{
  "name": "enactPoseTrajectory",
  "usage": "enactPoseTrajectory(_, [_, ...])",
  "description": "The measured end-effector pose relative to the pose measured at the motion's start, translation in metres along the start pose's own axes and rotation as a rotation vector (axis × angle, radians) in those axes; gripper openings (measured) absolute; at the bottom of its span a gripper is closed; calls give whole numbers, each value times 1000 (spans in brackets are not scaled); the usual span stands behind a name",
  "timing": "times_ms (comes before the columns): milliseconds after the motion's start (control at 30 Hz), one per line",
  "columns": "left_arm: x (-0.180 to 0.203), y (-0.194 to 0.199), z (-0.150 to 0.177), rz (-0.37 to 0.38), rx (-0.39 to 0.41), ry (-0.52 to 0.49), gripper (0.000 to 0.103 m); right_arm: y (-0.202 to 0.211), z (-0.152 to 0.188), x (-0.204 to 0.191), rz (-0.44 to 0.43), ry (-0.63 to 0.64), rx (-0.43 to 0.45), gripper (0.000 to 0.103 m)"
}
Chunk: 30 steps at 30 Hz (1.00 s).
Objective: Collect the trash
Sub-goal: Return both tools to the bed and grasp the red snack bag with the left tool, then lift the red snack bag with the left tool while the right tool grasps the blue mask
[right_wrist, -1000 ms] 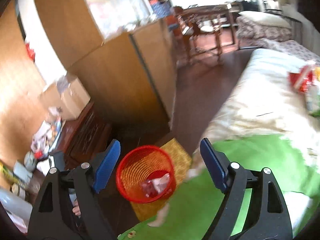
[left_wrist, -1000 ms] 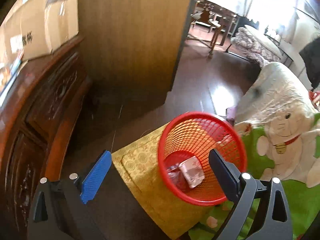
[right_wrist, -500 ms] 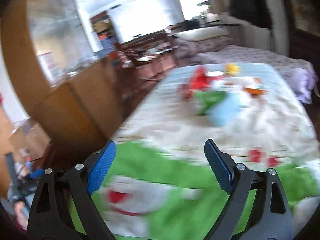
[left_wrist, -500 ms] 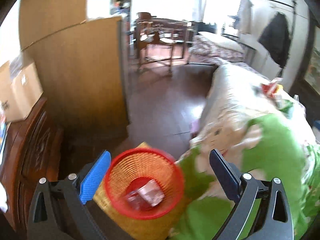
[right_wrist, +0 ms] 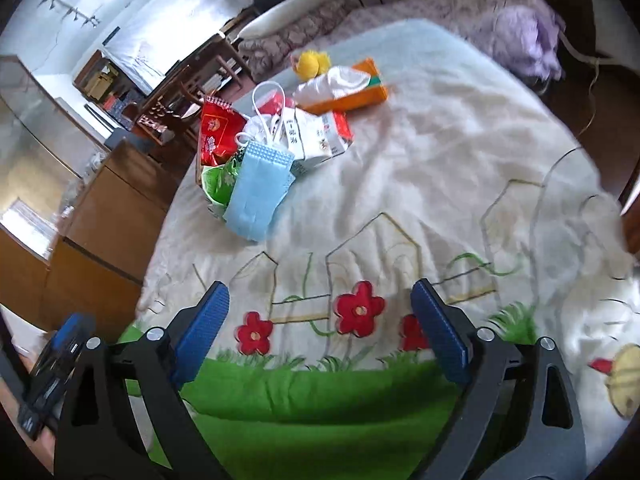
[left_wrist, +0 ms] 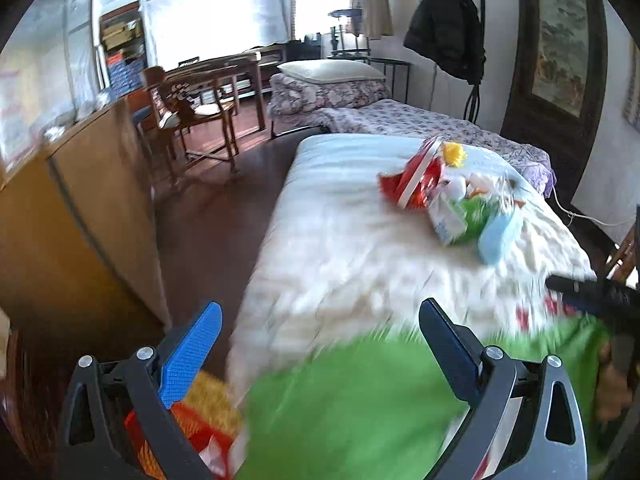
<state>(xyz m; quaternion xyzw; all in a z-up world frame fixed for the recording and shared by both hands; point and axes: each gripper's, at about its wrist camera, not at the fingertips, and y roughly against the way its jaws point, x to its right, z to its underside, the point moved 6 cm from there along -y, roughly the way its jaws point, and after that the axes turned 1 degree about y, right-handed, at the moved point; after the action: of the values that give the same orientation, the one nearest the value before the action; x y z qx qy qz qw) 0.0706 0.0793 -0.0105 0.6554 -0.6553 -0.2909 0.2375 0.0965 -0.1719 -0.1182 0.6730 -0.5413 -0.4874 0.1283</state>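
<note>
A pile of trash lies on the white bed cover: a blue face mask, a red snack packet, a white carton, a green wrapper and an orange tissue box. The pile also shows in the left wrist view. My right gripper is open and empty, over the flowered cover, short of the pile. My left gripper is open and empty over the bed's near edge. The red basket is at the bottom left, behind the left finger.
A wooden cabinet stands left of the bed across a strip of dark floor. A green blanket covers the near bed edge. A yellow plush toy lies beyond the pile. A second bed, chairs and a coat stand are farther back.
Both grippers have swung up and right, from the red basket on the floor to the bed. The trash pile is now in front of both. Both stay open and empty.
</note>
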Motion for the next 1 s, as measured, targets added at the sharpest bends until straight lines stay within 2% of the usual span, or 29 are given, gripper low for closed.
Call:
enactPoseTrajectory(100, [22, -33, -28, 35, -25, 2, 97, -15, -11, 6, -69, -87, -41, 95])
enactPoseTrajectory(200, [37, -65, -53, 78, -52, 29, 97, -19, -16, 12, -120, -148, -35, 97])
enactPoseTrajectory(300, [50, -96, -82, 80, -32, 51, 97, -21, -14, 8, -117, -105, -22, 97])
enactPoseTrajectory(400, [68, -132, -106, 120, -39, 76, 97, -18, -7, 5, -120, -87, -15, 97])
enactPoseTrajectory(500, [84, -161, -117, 149, -65, 64, 97, -18, -9, 6, -125, -92, -8, 97])
enactPoseTrajectory(667, [97, -202, -116, 129, -102, 8, 96, -15, -1, 3, -90, -54, 1, 97])
enactPoseTrajectory(700, [95, -208, -110, 113, -109, -2, 87, -16, 0, 1, -79, -43, 2, 97])
enactPoseTrajectory(733, [93, -216, -105, 88, -128, -21, 71, -14, 3, 0, -72, -36, 3, 97])
enactPoseTrajectory(767, [92, -222, -102, 96, -150, -29, 61, -14, 3, -2, -62, -29, 5, 97])
enactPoseTrajectory(833, [87, -219, -102, 141, -143, 1, 51, -14, 3, -4, -47, -21, 7, 97])
enactPoseTrajectory(1000, [72, -169, -108, 148, -23, 27, 49, -15, 3, -3, -42, -15, 7, 97])
